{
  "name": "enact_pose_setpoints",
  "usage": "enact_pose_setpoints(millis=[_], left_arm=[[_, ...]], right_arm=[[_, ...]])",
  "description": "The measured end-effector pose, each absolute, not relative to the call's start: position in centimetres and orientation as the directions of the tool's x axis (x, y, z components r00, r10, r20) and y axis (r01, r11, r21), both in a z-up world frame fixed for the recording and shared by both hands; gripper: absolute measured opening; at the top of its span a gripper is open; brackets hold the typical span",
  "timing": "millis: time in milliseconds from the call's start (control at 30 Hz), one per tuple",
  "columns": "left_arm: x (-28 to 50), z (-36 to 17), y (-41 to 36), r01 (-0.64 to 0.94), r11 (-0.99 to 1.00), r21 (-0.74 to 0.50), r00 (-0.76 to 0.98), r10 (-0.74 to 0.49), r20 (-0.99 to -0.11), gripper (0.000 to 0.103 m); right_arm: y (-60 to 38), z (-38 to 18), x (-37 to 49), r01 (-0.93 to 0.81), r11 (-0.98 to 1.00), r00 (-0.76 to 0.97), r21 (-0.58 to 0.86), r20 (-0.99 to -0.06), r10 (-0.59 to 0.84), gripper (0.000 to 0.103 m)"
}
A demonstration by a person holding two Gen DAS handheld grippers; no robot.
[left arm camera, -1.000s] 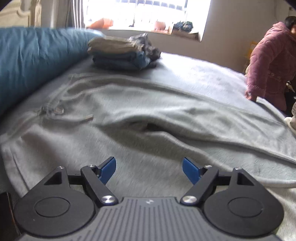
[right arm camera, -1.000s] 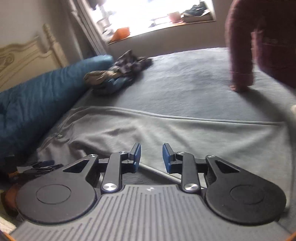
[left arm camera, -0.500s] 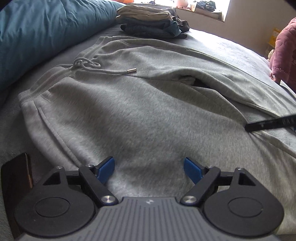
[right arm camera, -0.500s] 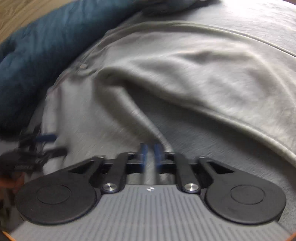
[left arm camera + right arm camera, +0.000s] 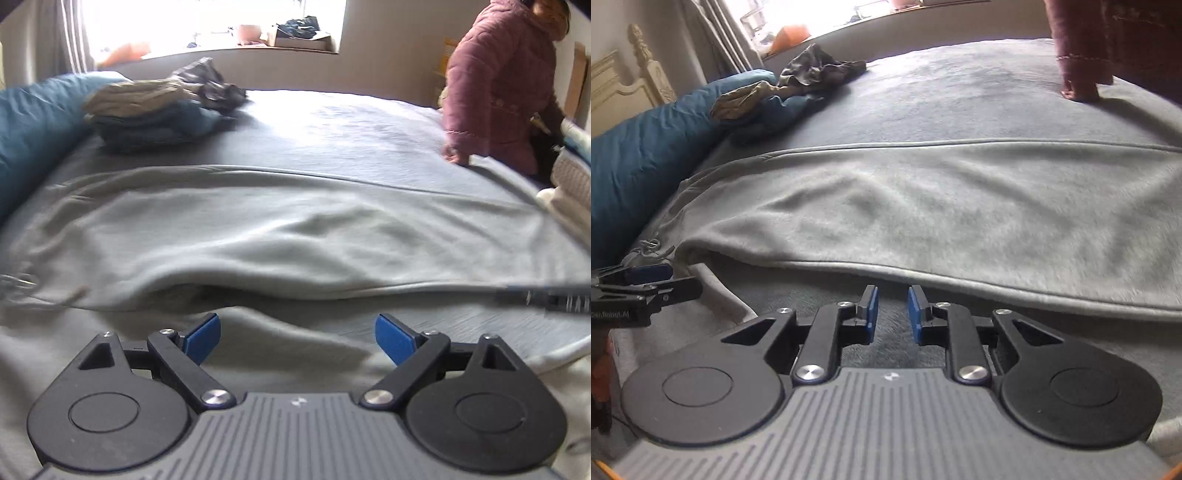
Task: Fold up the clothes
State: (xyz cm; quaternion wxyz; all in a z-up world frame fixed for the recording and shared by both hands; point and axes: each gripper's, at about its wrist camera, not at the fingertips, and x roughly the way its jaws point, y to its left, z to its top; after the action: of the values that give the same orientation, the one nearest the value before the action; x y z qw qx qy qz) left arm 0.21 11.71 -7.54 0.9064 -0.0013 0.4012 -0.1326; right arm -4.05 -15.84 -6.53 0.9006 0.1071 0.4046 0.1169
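Left tongs [image 5: 298,338]: mine, spread wide with nothing between the blue pads, low over the near part of the sweatpants; they also show at the left edge of the right view [image 5: 646,280].
Right tongs [image 5: 890,314]: mine, a narrow gap between the pads, gripping nothing, just short of the near hem of the upper leg, over the grey bed cover.
Sweatpants [image 5: 295,229]: pale grey, spread across the near half of the bed [image 5: 332,122], one leg lying over the other, waistband and drawstring toward the left edge.
Folded pile [image 5: 147,110]: clothes stacked at the far left of the bed, beside the blue duvet [image 5: 33,118].
Person [image 5: 506,85]: in a maroon jacket at the far right edge, one hand on the bed.
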Motion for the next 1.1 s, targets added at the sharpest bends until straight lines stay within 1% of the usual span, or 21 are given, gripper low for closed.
enact_pose_setpoints(millis=[67,167,233,267,333,433,467,567,633,700,733,800,833,967,1100], left_arm=[[-0.4,-8.0,11.2,0.242,0.961,-0.134,0.620,-0.259,-0.741,0.092],[-2.3,-8.7,11.5,0.219,0.963,-0.156,0.584,-0.258,-0.770,0.092],[-4.1,-9.1,12.6,0.183,0.967,-0.180,0.555,-0.252,-0.793,0.092],[-5.0,-9.2,13.4,0.159,0.968,-0.192,0.539,-0.248,-0.805,0.092],[-6.9,-9.3,15.6,0.092,0.975,-0.204,0.530,-0.222,-0.819,0.092],[-9.5,-9.2,19.1,-0.022,0.977,-0.213,0.519,-0.171,-0.837,0.095],[-10.2,-9.2,20.4,-0.070,0.974,-0.218,0.517,-0.151,-0.843,0.095],[-11.9,-9.1,24.0,-0.184,0.947,-0.263,0.535,-0.128,-0.835,0.095],[-12.5,-8.8,26.2,-0.243,0.927,-0.286,0.553,-0.110,-0.826,0.095],[-12.8,-8.7,27.5,-0.297,0.914,-0.278,0.557,-0.071,-0.827,0.094],[-13.0,-8.6,28.1,-0.315,0.904,-0.288,0.567,-0.064,-0.821,0.094],[-13.2,-8.9,29.1,-0.337,0.889,-0.311,0.574,-0.067,-0.816,0.094],[-13.1,-9.1,29.3,-0.346,0.884,-0.315,0.569,-0.069,-0.820,0.094],[-12.9,-10.4,29.5,-0.365,0.868,-0.336,0.559,-0.084,-0.825,0.094],[-12.7,-11.2,29.4,-0.380,0.856,-0.349,0.589,-0.067,-0.806,0.093]], right_arm=[[-16.5,-6.9,-5.0,-0.123,0.938,0.619,0.324,-0.713,0.328,0.026],[-16.4,-6.5,-6.7,-0.169,0.912,0.570,0.374,-0.718,0.400,0.032],[-15.9,-6.6,-7.7,-0.193,0.884,0.531,0.427,-0.712,0.460,0.037],[-15.6,-6.6,-8.1,-0.202,0.868,0.510,0.454,-0.708,0.489,0.041],[-15.3,-6.9,-9.1,-0.182,0.826,0.452,0.534,-0.700,0.553,0.043],[-15.5,-8.5,-11.5,-0.056,0.726,0.364,0.686,-0.663,0.655,0.046],[-15.6,-9.0,-12.3,-0.008,0.686,0.337,0.727,-0.644,0.687,0.048],[-16.1,-11.8,-15.5,0.205,0.558,0.264,0.804,-0.594,0.760,0.049],[-16.4,-13.6,-17.4,0.349,0.481,0.242,0.804,-0.573,0.783,0.050],[-16.7,-14.5,-18.9,0.448,0.440,0.247,0.778,-0.581,0.776,0.050],[-16.8,-14.5,-19.4,0.466,0.435,0.257,0.770,-0.588,0.767,0.050],[-16.8,-14.1,-20.1,0.493,0.415,0.281,0.765,-0.591,0.756,0.057],[-16.7,-14.0,-20.4,0.502,0.413,0.286,0.759,-0.597,0.750,0.058],[-15.8,-13.7,-21.0,0.535,0.427,0.295,0.729,-0.635,0.714,0.058],[-15.6,-14.3,-20.9,0.589,0.398,0.335,0.704,-0.660,0.672,0.058]])
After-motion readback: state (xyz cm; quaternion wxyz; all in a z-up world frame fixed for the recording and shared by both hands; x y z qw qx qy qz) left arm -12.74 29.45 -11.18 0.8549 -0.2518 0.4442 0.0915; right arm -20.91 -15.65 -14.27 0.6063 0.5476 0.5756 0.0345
